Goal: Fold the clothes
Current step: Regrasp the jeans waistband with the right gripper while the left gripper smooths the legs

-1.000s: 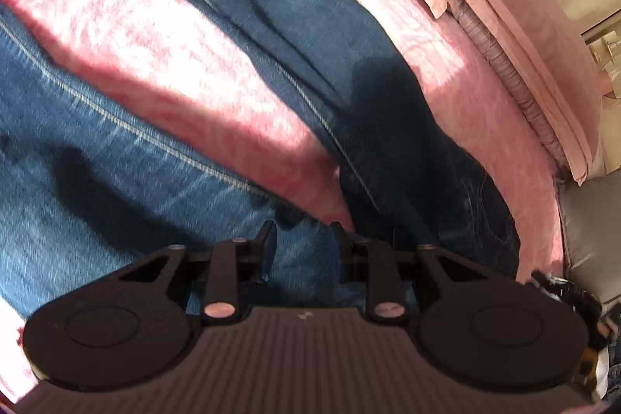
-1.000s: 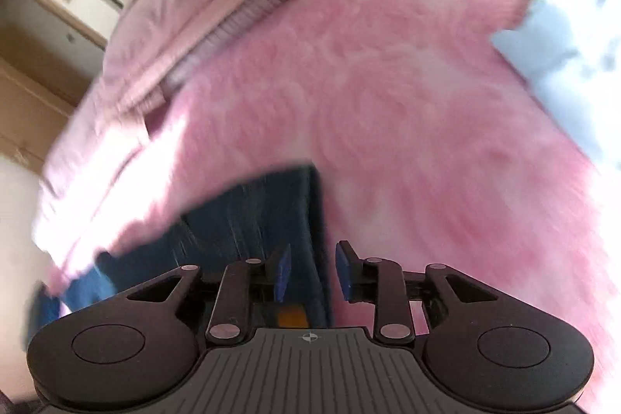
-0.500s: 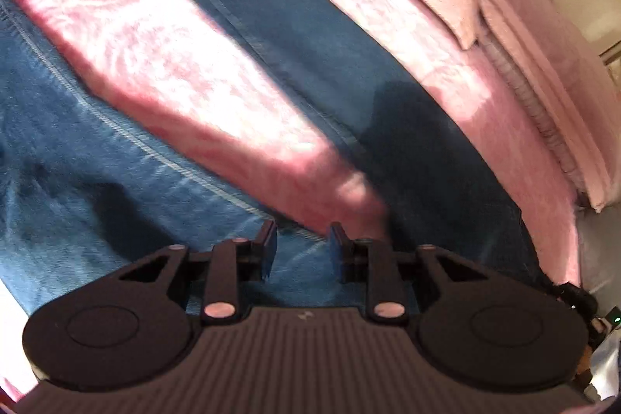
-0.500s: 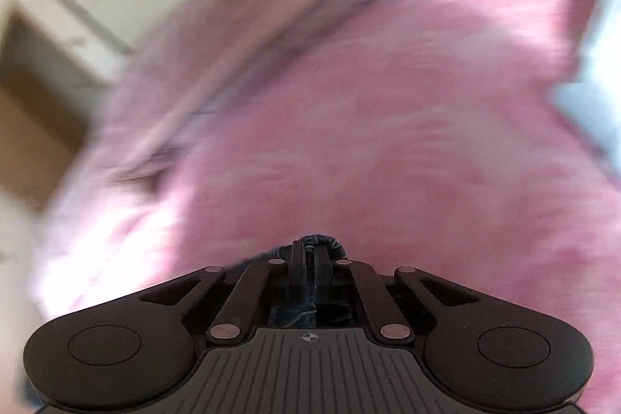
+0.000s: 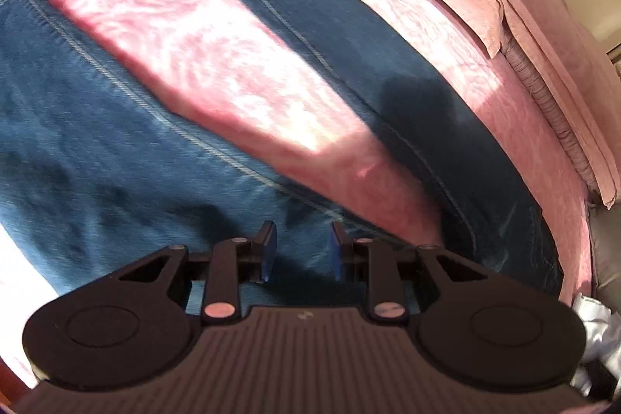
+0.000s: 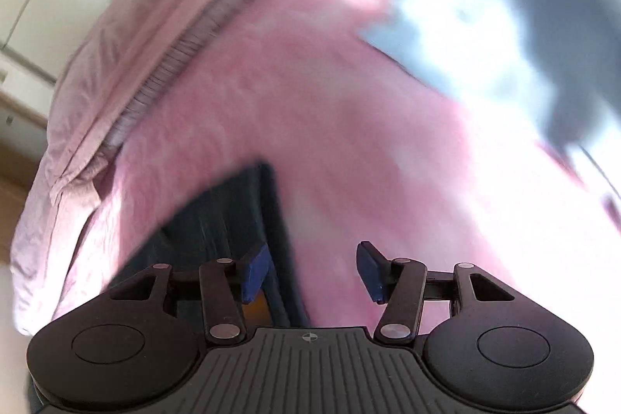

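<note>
Jeans (image 5: 97, 127): dark blue denim spread flat on a pink bedspread (image 5: 186, 37). In the left wrist view the two legs fan apart, one running up the left side, the other (image 5: 330, 26) slanting from the top centre down to the right, with a wedge of bedspread between them. Pale stitching runs along each leg's seam.
Jeans, right wrist view: only one end of the denim (image 6: 217, 216) shows, blurred, lying on the bedspread (image 6: 330, 127) at lower left, with a straight edge on its right side.
Left gripper (image 5: 301, 251): jaws part open with a clear gap between the blue pads. Denim lies under and between the fingers, but the pads do not press on it; nothing is held.
Right gripper (image 6: 314, 272): jaws opening, standing wide. The left pad sits over the edge of the denim, the right pad over bare bedspread; nothing is gripped between them.
Shadow: a dark round patch (image 5: 419, 103) falls on the right leg, and more shade lies on the denim just ahead of the left gripper.
Pillows (image 5: 543, 18): pink, stacked along the far right edge of the bed in the left view; in the right view they (image 6: 128, 41) run along the upper left.
Cloth (image 6: 477, 26): pale blue and grey, heavily blurred, at upper right on the bedspread, well apart from the jeans.
Sunlight: bright patches wash out the bedspread at right in the right wrist view.
</note>
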The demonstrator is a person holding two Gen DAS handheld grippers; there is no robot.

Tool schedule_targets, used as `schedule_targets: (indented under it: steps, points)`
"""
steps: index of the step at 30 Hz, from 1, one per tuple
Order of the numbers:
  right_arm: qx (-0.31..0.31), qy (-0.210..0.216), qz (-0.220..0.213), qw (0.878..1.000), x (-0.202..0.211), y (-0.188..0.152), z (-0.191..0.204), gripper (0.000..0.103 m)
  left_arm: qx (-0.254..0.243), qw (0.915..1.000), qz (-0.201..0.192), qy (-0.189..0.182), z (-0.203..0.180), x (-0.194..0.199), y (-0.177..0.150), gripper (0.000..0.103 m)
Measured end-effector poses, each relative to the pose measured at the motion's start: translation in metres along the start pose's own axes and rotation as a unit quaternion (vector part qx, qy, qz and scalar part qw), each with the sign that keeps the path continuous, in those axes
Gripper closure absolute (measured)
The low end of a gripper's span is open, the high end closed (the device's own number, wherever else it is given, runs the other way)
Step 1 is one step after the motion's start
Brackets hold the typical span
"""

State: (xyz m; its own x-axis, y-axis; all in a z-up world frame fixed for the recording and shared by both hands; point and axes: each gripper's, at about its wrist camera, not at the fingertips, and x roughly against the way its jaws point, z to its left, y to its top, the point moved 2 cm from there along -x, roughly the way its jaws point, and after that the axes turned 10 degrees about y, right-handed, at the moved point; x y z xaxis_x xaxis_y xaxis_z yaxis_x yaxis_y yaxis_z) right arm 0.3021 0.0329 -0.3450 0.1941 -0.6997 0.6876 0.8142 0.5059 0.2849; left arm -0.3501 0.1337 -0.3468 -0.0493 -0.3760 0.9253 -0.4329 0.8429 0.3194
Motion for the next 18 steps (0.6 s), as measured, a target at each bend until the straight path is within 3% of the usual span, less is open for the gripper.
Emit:
schedule_targets:
  steps: [4,9,14,18]
  points:
    - [-0.091,-0.023,0.008,0.996,0.067,-0.085,-0.033,0.034,-0.001,0.9999,0.012,-0.001,0.038,0.006,0.006,0.08]
    - [-0.197,0.022,-0.035,0.98,0.087,-0.159,-0.046,0.033,0.006,1.0,0.006,-0.001,0.091,0.018,0.024,0.077]
    - [-0.209,0.002,-0.101,0.973,0.068,-0.189,-0.032,0.034,0.044,0.9982,-0.023,0.034,0.157,0.038,0.047,0.069]
    - [-0.187,-0.03,-0.108,0.976,0.062,-0.19,-0.018,0.034,0.098,0.9901,-0.051,0.087,0.216,0.041,0.062,0.066]
